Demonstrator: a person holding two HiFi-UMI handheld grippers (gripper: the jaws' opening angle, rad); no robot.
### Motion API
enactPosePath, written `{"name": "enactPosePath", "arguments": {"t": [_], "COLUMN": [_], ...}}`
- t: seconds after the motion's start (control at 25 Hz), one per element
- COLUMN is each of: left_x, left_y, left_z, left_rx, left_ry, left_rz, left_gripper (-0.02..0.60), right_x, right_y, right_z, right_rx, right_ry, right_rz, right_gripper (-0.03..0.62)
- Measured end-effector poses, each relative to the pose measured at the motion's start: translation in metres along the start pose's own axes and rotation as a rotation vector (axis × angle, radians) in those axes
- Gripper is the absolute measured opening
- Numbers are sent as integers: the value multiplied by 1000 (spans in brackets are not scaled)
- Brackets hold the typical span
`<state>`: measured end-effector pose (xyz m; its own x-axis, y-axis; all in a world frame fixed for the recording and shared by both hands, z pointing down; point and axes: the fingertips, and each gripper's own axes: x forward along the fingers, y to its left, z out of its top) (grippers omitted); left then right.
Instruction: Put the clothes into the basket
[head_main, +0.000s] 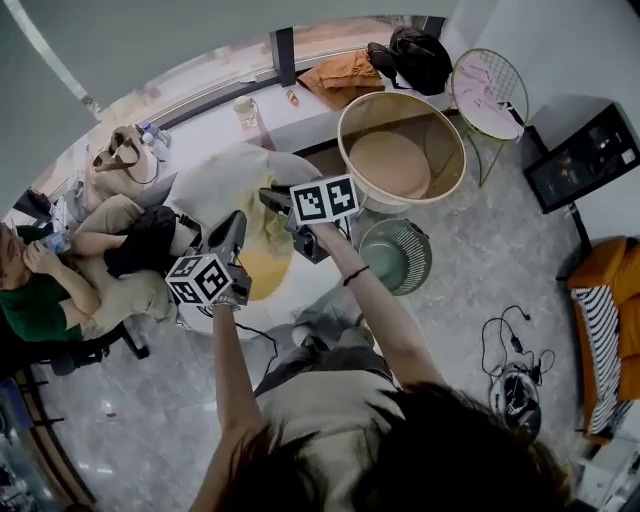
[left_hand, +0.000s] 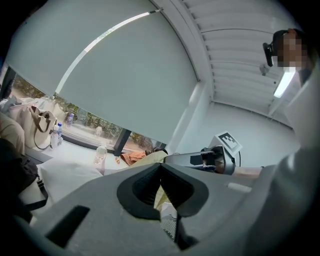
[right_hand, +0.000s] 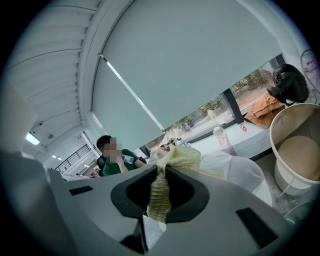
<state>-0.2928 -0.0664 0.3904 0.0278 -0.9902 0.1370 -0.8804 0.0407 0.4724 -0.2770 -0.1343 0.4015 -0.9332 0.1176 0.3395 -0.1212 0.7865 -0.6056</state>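
Our left forearm (head_main: 228, 370) and right forearm (head_main: 385, 320) stretch forward. The left gripper (head_main: 236, 226) and right gripper (head_main: 276, 200) both pinch the yellow garment (head_main: 262, 262) in closed jaws, left of the basket (head_main: 350, 165).

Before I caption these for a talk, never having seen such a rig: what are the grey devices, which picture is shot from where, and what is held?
No robot: a person holds a two-jaw gripper in each hand. One picture looks down from a camera on their head; the other two come from cameras riding on the grippers, looking along the jaws. The left gripper and the right gripper are both shut on a pale yellow garment, which hangs between them. The round basket stands on the floor just beyond and looks empty. A bottle sits on the window ledge behind.
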Motion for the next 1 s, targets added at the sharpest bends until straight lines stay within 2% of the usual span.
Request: {"name": "enactPosePath", "arguments": {"t": [1.0], "left_x": [113], "left_y": [-168], "left_z": [-56], "left_rx": [30], "left_ry": [98], "left_rz": [-190], "left_gripper": [11], "right_x": [-185], "right_y": [-91], "right_z": [15], "right_rx": [68], "right_ry": [-112], "right_rz": [-117], "right_gripper": [48]}}
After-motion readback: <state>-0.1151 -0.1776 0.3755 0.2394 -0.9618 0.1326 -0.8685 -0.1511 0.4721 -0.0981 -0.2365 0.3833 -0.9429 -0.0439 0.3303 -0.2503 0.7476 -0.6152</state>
